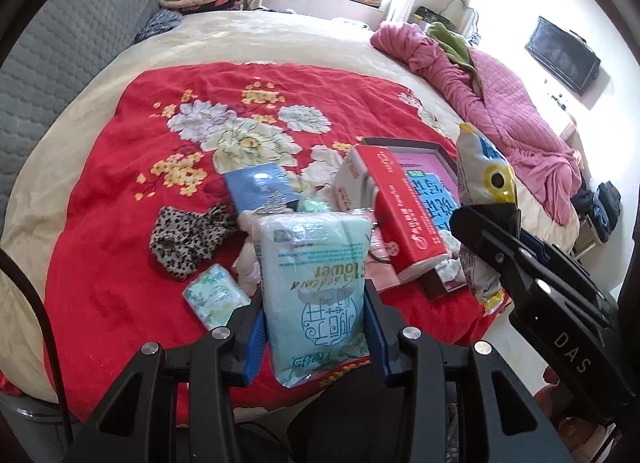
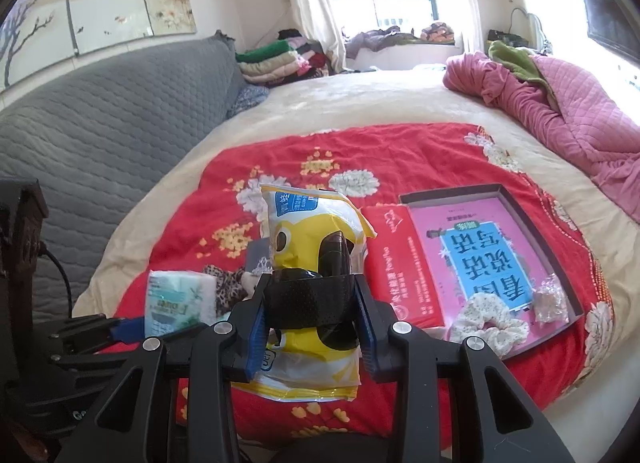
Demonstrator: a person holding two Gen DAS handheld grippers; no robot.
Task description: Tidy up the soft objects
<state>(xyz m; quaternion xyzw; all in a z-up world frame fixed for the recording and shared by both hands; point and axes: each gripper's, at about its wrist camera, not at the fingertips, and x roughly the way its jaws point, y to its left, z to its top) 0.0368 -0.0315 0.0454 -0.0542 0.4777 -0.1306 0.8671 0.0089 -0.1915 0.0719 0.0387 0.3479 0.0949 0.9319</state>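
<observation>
A: What has the left gripper [image 1: 316, 327] got?

B: Its blue pads are pressed against both sides of a pale green tissue pack [image 1: 314, 287], which is lifted above the near edge of the red blanket [image 1: 116, 167].

A: And the right gripper [image 2: 312, 327]?

B: Clamped on a yellow and white packet [image 2: 310, 231] with a black band [image 2: 310, 299] wrapped around it, also held up over the blanket's near edge.

A: What lies on the blanket?

B: A smaller tissue pack [image 1: 214, 297] near the front edge, a leopard-print cloth [image 1: 186, 239] just behind it, and a blue booklet [image 1: 260, 185] toward the middle. On the right side sits a shallow box [image 2: 560, 263] with a pink book [image 2: 486, 255] inside. A red tissue pack [image 2: 400, 263] rests against the box's left edge.

A: Anything else in the box?

B: A white scrunchie [image 2: 486, 323] and a clear crinkled one [image 2: 554, 299], both at its near end.
</observation>
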